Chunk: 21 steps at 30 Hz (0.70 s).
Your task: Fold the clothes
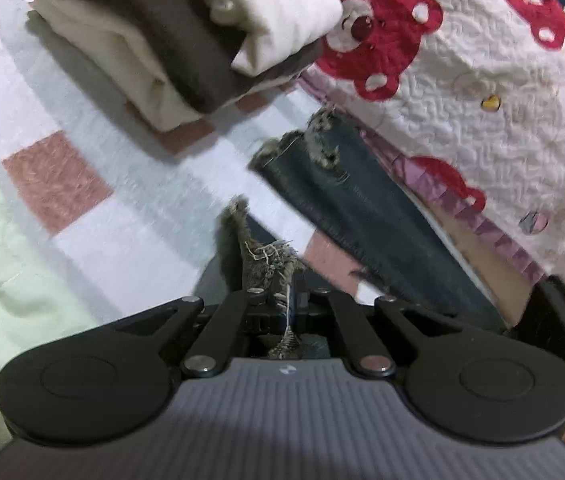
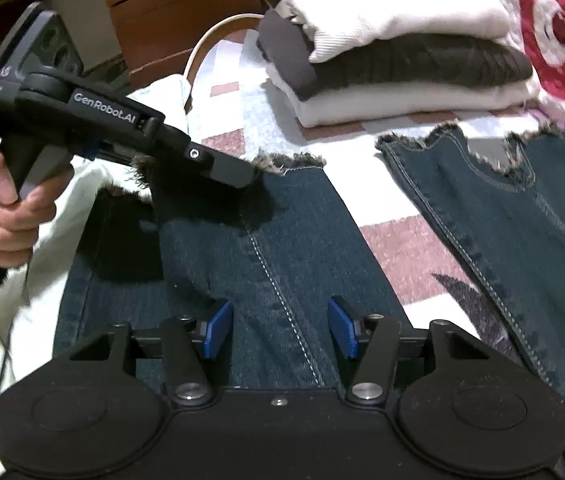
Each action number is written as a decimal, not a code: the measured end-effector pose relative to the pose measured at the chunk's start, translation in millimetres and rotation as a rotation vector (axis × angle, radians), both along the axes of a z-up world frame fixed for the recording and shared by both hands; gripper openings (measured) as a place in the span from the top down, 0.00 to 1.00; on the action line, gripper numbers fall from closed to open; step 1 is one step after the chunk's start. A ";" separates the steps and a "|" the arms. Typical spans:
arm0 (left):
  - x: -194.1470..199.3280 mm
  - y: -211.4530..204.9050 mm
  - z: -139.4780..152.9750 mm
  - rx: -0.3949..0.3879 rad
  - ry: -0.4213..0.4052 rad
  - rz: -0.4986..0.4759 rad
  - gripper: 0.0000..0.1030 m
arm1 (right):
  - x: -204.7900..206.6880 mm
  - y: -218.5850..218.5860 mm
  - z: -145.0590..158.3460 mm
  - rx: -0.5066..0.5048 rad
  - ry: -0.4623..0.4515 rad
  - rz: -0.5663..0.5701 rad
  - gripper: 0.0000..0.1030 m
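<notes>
The jeans (image 2: 282, 240) lie spread on the bed (image 2: 394, 256), legs pointing toward the far end, with the checked sheet showing in the gap between them. Both hems are frayed. The left claw (image 1: 278, 300) is closed tight on the frayed hem (image 1: 266, 260) of one leg; in the right wrist view its fingers (image 2: 226, 168) sit on that hem's edge, pinching the cloth. A hand (image 2: 6, 208) grips the left claw's handle at the left of that view. The right claw (image 2: 280, 326) stands wide, its blue pads (image 2: 218, 328) apart and hovering over the same leg, nearer the thigh, with the seam running between them; it holds nothing. The other leg (image 2: 522, 216) lies flat to the right, its hem near the stack.

Beyond the hems a stack (image 2: 394, 60) of folded tops rests on the bed: white, dark brown, white. A quilt (image 1: 462, 72) with red bears lies beside the stack and along the far leg. Pale green bedding (image 1: 14, 280) lies on the other side. A wooden drawer unit (image 2: 170, 8) stands behind the bed.
</notes>
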<state>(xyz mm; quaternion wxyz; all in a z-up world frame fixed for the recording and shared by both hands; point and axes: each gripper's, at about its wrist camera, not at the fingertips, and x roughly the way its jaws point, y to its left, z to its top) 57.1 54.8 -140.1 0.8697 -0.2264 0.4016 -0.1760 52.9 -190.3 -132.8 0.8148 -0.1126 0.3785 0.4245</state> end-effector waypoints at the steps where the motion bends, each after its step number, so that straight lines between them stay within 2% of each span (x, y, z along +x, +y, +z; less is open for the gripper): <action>1: -0.2 -1.9 -0.4 0.033 -0.001 -0.023 0.97 | 0.2 2.8 -1.6 -0.002 -0.006 0.004 0.53; 3: -0.6 -5.8 -1.1 0.098 -0.003 -0.070 0.92 | -2.5 5.7 -0.8 0.003 -0.007 0.014 0.63; 4: 0.4 -8.8 -0.7 0.126 -0.009 -0.102 0.90 | -3.2 4.8 -1.1 0.008 -0.010 0.007 0.63; 5: 2.6 -13.0 0.7 0.152 -0.018 -0.141 0.80 | -3.9 3.9 -1.5 0.014 -0.012 0.001 0.63; 6: 5.6 -16.8 1.3 0.172 -0.022 -0.175 0.60 | -4.6 3.0 -1.8 0.019 -0.014 -0.006 0.63; 7: 9.3 -20.3 1.2 0.188 -0.020 -0.204 0.49 | -5.2 2.1 -2.2 0.024 -0.017 -0.013 0.63; 8: 11.3 -22.0 1.7 0.198 -0.018 -0.217 0.46 | -5.9 1.3 -2.5 0.030 -0.019 -0.020 0.63; 11: 12.0 -22.0 5.0 0.210 -0.014 -0.207 0.46 | -7.8 -1.3 -3.5 0.045 -0.025 -0.040 0.63; 15: 12.9 -22.0 9.4 0.225 -0.009 -0.192 0.50 | -7.9 -2.6 -3.3 0.050 -0.023 -0.046 0.63; 16: 13.2 -22.0 10.5 0.229 -0.008 -0.189 0.56 | -8.4 -2.9 -2.9 0.048 -0.024 -0.047 0.63; 17: 13.4 -22.0 11.6 0.233 -0.006 -0.185 0.82 | -8.8 -3.2 -2.4 0.046 -0.025 -0.048 0.63; 18: 13.6 -22.0 12.7 0.237 -0.005 -0.182 0.97 | -9.2 -3.9 -1.8 0.045 -0.025 -0.051 0.63; 21: 14.3 -22.0 16.0 0.249 -0.001 -0.171 0.97 | -11.0 -10.8 4.3 0.054 -0.023 -0.082 0.58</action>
